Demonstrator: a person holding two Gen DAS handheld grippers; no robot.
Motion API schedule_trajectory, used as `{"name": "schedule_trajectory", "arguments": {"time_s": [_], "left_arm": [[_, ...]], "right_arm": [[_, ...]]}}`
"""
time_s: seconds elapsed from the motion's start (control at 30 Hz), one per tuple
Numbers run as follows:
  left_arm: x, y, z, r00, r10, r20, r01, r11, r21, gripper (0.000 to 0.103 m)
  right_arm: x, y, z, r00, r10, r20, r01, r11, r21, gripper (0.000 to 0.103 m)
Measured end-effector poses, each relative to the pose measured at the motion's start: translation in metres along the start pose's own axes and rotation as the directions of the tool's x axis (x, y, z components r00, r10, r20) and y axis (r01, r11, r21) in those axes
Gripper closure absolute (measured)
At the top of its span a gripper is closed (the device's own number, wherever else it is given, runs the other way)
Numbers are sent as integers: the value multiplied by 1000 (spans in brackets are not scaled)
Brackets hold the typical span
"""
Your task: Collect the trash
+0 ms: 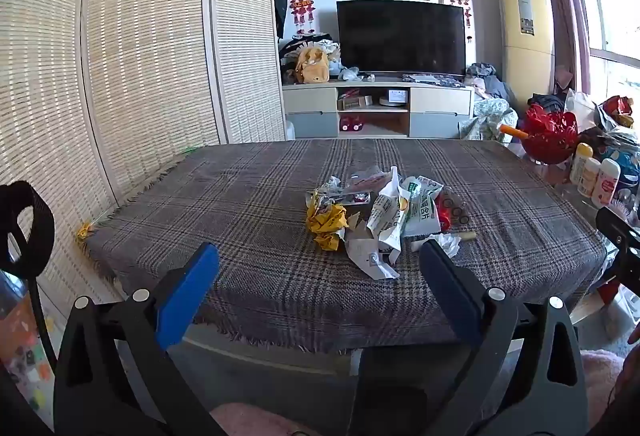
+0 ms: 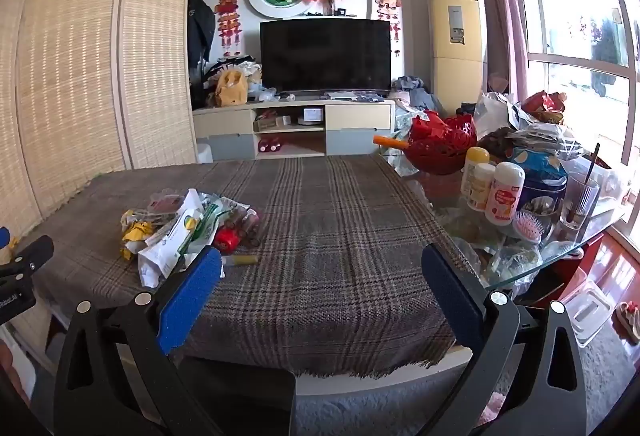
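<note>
A pile of trash (image 1: 384,211) lies mid-table on the plaid cloth (image 1: 240,203): a crumpled yellow wrapper (image 1: 326,222), white and green packets (image 1: 420,207), a red wrapper (image 1: 444,213) and crumpled white paper (image 1: 372,258). My left gripper (image 1: 320,256) is open and empty, held near the table's front edge, just short of the pile. In the right wrist view the pile (image 2: 180,228) is at the left. My right gripper (image 2: 322,260) is open and empty over the cloth (image 2: 340,236), to the right of the pile.
A glass table (image 2: 560,260) to the right carries bottles (image 2: 502,193), a red basket (image 2: 444,143), a glass (image 2: 578,201), a hairbrush and bags. A bamboo screen (image 1: 140,55) stands on the left. A TV (image 1: 402,37) on a cabinet stands behind.
</note>
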State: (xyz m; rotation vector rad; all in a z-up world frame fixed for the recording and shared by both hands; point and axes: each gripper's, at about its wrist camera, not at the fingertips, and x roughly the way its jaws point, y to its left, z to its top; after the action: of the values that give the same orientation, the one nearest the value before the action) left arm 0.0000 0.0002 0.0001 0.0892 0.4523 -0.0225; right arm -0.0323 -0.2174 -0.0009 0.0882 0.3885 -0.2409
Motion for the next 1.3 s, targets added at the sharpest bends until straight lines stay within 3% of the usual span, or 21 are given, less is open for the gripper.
{"name": "schedule_trajectory", "arguments": {"time_s": [1.3], "left_arm": [[-6, -2, -3, 1000, -14, 19, 14, 1000, -22, 8]], "right_arm": [[-11, 0, -1, 1000, 11, 25, -11, 1000, -10, 3]]}}
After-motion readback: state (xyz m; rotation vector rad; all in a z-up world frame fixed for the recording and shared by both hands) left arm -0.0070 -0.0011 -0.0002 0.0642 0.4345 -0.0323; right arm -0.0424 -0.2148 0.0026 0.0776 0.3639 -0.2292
